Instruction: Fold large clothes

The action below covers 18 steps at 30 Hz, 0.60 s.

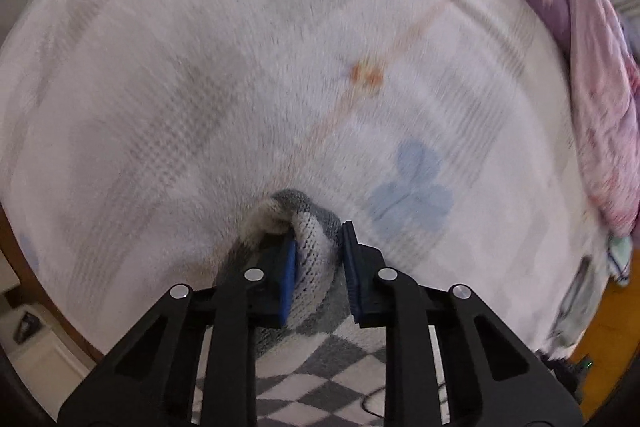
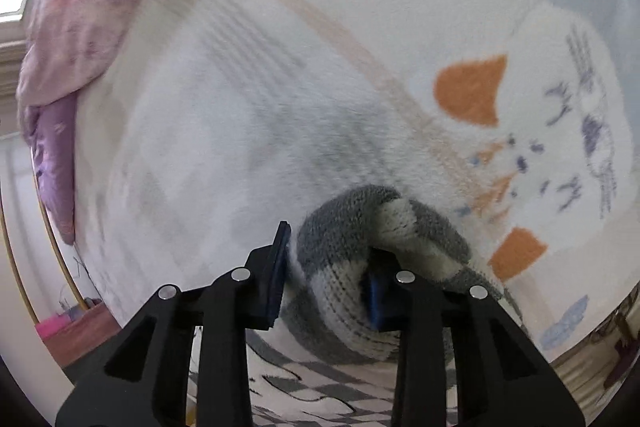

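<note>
While both claws are gripping folds of the grey-and-cream checked knitted garment [image 1: 316, 259], they are holding it up over the pale plush bedspread printed with blue and orange shapes [image 1: 240, 75], probably so the cloth can hang free and be laid straight for a fold. Fabric is filling the narrow gap of the left gripper [image 1: 320, 267], whose blue pads are pinching a bunched edge; it is pointing straight down at the bed. A thicker roll of the same knit is sitting pinched in the right gripper [image 2: 326, 275], wrapping over its right finger. Holding two separate points is likely keeping the edge spread. A crumpled purple and pink quilt [image 1: 560, 7] is lying along the bed's far side, clear of the work.
</note>
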{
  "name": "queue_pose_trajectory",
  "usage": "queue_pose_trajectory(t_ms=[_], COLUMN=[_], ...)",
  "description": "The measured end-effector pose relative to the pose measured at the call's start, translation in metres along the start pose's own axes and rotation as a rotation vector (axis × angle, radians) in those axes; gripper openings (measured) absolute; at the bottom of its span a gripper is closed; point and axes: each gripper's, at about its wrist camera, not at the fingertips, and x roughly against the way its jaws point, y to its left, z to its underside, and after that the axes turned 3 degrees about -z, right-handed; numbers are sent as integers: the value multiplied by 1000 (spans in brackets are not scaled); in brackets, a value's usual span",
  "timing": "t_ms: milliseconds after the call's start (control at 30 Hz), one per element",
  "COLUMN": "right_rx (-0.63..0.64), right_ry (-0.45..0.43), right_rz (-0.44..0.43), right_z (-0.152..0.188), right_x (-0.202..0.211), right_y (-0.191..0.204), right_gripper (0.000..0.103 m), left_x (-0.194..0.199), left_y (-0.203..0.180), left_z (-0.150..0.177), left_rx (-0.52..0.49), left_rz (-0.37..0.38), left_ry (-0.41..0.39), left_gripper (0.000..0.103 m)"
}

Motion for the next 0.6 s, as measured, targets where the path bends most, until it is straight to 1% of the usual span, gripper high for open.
queue_pose_trajectory(t_ms=[67, 100, 133, 167, 200, 233, 267, 300, 333, 367, 400, 433, 467, 500, 533, 567, 600], right_rx=[-22, -34, -41, -42, -39, -37, -15, 10, 44, 71, 66, 55, 49, 46, 44, 44, 49], right_ry=[-10, -12, -20, -24, -27, -31, -23, -24, -20, -1, 13, 33, 51, 56, 61, 64, 61], right_rz=[-21, -32, -40, -51, -70, -83, -80, -62, -38, 3, 24, 27, 17, -3, -19, -26, -24], right_z=[1, -1, -4, -7, -11, -14, -18, -20, -21, -24, -24, -25, -27, -28, -28, -28, -29], right_x=[10, 13, 18, 21, 24, 27, 26, 23, 20, 13, 10, 6, 3, 2, 3, 4, 6], right_y=[3, 3, 6, 8, 12, 16, 26, 35, 43, 49, 47, 44, 39, 35, 30, 27, 25], right_gripper=[30, 29, 29, 29, 28, 28, 28, 28, 28, 29, 30, 31, 33, 34, 35, 37, 41], left_x=[13, 16, 34, 56, 68, 89, 98, 99, 99, 95, 86, 76, 61, 37, 24, 2, -12], left_y=[-5, -9, -21, -29, -36, -46, -51, -59, -66, -71, -74, -71, -67, -55, -45, -32, -21], left_z=[-7, -9, -13, -18, -22, -37, -53, -68, -75, -77, -73, -67, -61, -51, -43, -35, -31], left_rx=[-1, -16, -98, -149, -169, -165, -146, -147, -156, -187, -234, -253, -260, -255, -242, -214, -193], left_rz=[-5, 0, -2, 7, 2, 9, 41, 95, 109, 86, 25, -32, -68, -70, -68, -80, -102], left_ry=[-5, -31, -155, -258, -305, -341, -308, -230, -201, -188, -164, -135, -90, -10, 41, 104, 133], left_gripper=[18, 6, 0, 0, 0, 0, 0, 0, 0, 1, 11, 49, 68, 75, 75, 75, 75])
